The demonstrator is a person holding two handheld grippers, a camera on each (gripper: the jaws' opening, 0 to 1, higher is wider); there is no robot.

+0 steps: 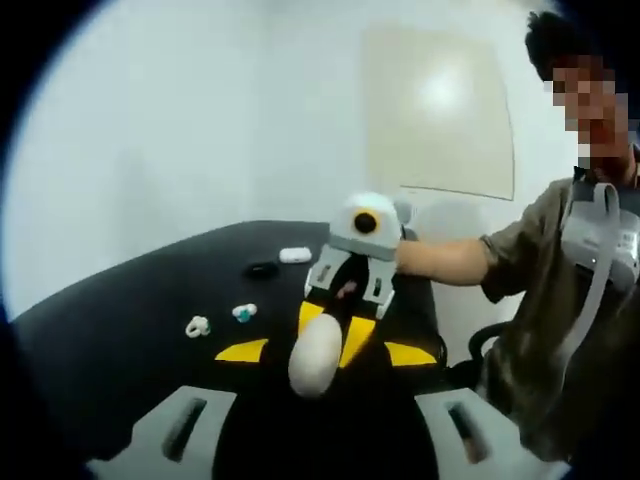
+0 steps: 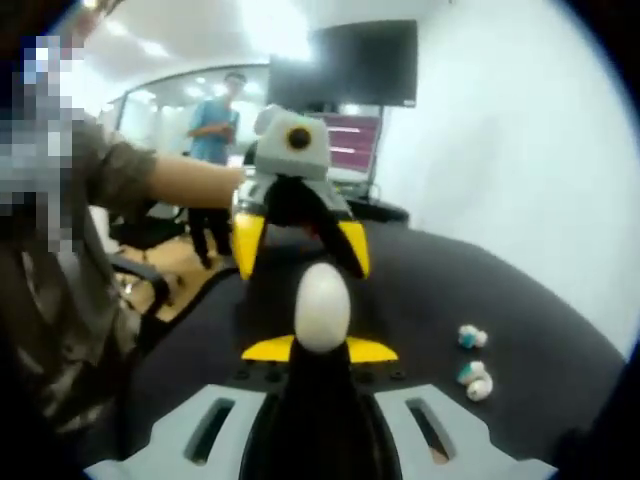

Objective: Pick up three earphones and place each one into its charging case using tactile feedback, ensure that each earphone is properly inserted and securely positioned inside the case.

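The smooth white egg-shaped charging case is held above the matte black table between the two tools. In the right gripper view the same case stands upright, its base pinched between the yellow-tipped black jaws of the right gripper, which close snugly on it. In the left gripper view that right gripper reaches in from the far side (grey plastic body, yellow wedge tips) with the case at its tips.

The left gripper faces the case in the right gripper view, its two yellow fingers spread apart just behind the top of the case, touching nothing that can be made out. Its own jaws appear in the left gripper view as yellow tips on either side of the case.

Two small glossy white earphones with teal accents lie on the cloth, also visible in the left gripper view. Farther back rest a small black oval object and a white rounded case.
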